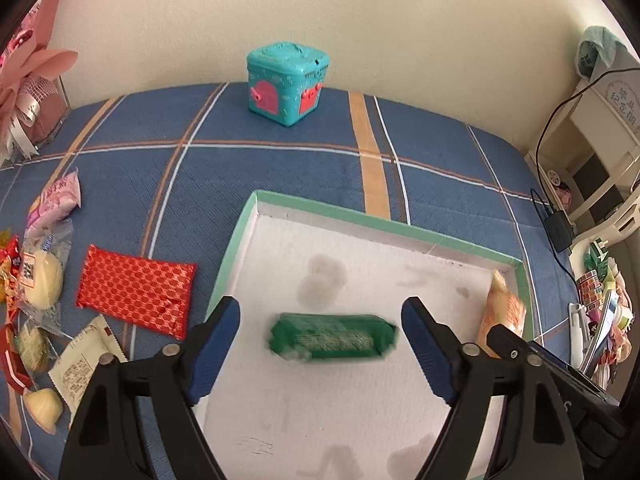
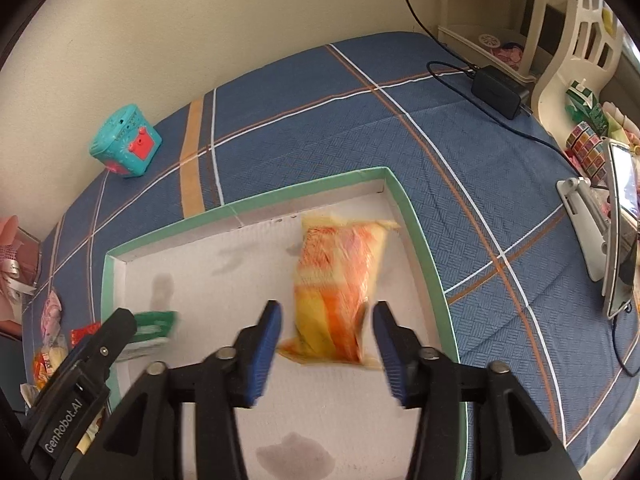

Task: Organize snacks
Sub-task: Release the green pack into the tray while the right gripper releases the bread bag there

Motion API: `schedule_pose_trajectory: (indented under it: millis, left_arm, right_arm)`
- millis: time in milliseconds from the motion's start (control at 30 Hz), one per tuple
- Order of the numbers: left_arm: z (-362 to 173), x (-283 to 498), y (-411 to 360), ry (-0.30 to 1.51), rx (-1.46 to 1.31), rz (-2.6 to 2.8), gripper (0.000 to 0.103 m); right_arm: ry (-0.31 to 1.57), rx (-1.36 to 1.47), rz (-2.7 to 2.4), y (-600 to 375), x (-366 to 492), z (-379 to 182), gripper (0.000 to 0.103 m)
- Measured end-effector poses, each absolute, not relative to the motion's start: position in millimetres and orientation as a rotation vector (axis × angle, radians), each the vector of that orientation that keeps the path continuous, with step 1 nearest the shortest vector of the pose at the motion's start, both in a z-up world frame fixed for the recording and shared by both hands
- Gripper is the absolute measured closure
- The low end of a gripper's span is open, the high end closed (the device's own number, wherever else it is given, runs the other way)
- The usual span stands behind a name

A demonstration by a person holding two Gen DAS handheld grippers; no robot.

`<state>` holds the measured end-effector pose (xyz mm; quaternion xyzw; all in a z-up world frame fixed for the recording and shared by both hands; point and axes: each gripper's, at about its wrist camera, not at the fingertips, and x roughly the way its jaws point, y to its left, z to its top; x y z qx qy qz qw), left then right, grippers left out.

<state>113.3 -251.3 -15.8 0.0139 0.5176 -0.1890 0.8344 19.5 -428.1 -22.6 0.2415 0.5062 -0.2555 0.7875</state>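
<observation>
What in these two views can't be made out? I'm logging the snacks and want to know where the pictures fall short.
- Green packet, left wrist view: print motion-blurred, unreadable; in the right wrist view the other tongs cover part of it.
- Orange-yellow packet, right wrist view: blurred, label illegible; in the left wrist view it is partly hidden behind black tong parts.
- Loose snacks, left wrist view: pile cut off by the fisheye edge, count uncertain.
- Tray: near side hidden by tongs.

The words "GenRobot.AI" stand in white letters on the black plastic left gripper [image 2: 108,344]. The print on the snack packets is too blurry to read.
</observation>
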Motion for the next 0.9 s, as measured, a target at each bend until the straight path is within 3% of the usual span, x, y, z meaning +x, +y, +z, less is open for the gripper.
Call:
schedule_pose_trajectory:
  millis: [100,400,900]
  left_arm:
    - [-10.0,114.5,-246.3,1.099,0.04,-0.379,0.012]
    - [2.3,115.4,-225.5,1.089,0.054,-0.3,0.002]
    - [24.0,95.3,-202.8,1.019,0.096,-0.238,0.001]
  right_arm:
    - [1.091,0.508,-0.542,-425.0,19.3,-18.2,0.036]
    - [1.079,0.489,-0.535,-416.2,12.4,-6.9,0.001]
    - [1.064,0.467,-0.496,-390.6,0.6,9.7,0.0]
